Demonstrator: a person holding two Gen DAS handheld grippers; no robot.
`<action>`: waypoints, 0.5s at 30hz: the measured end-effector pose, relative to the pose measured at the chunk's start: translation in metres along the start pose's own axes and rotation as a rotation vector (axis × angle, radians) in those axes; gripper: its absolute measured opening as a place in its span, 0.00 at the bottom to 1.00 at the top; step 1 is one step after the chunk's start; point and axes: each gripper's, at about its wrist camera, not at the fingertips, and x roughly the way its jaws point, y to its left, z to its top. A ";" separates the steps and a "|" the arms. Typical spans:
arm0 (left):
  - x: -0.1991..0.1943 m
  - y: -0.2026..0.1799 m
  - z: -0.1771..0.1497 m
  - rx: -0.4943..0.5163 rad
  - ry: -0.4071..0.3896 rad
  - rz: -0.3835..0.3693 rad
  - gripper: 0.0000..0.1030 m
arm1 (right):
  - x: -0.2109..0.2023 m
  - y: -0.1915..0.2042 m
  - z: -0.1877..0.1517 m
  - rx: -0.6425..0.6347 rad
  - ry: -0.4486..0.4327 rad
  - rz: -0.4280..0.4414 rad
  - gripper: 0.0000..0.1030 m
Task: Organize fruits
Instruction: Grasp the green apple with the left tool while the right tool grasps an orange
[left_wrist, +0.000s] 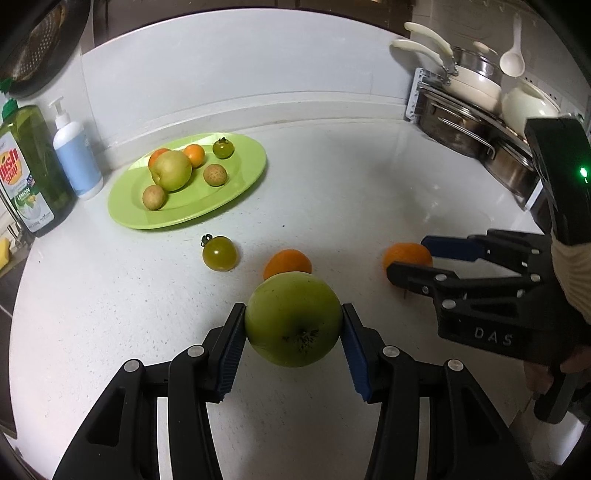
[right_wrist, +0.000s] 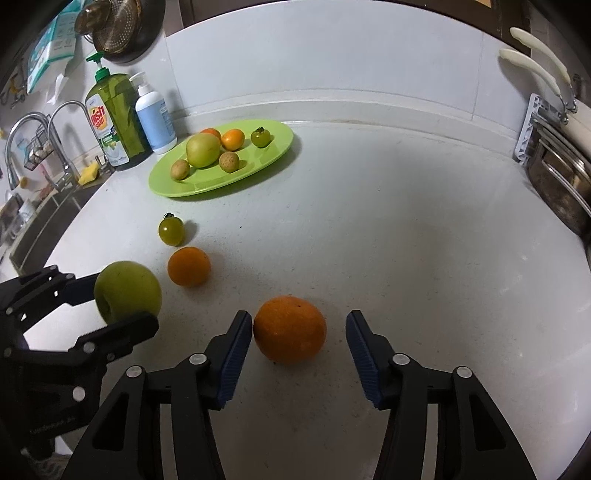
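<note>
White speckled kitchen counter (right_wrist: 406, 240); oval lime-green plate (right_wrist: 273, 155) with fruit set at back-left. Large green apple (left_wrist: 293, 319) clamped between blue pads of left gripper (left_wrist: 293, 325). Right gripper (right_wrist: 299, 334) spread wide around round orange (right_wrist: 290, 329), left pad touching peel, right pad apart.

Dish soap bottle (right_wrist: 110, 122), pump bottle (right_wrist: 154, 120), faucets (right_wrist: 62, 122); stacked pans (left_wrist: 469, 110).

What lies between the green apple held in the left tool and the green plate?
The green apple has a small orange right ahead of it and a green tomato left of that line. The counter beyond them up to the green plate looks open.
</note>
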 end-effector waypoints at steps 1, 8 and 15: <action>0.001 0.001 0.001 -0.003 0.000 0.003 0.48 | 0.001 0.000 0.000 0.001 0.003 0.005 0.46; 0.000 0.005 0.003 -0.017 -0.007 0.000 0.48 | 0.004 0.003 0.000 -0.004 0.003 0.007 0.42; -0.009 0.006 0.006 -0.010 -0.027 -0.018 0.48 | -0.003 0.004 0.001 0.002 -0.008 0.007 0.41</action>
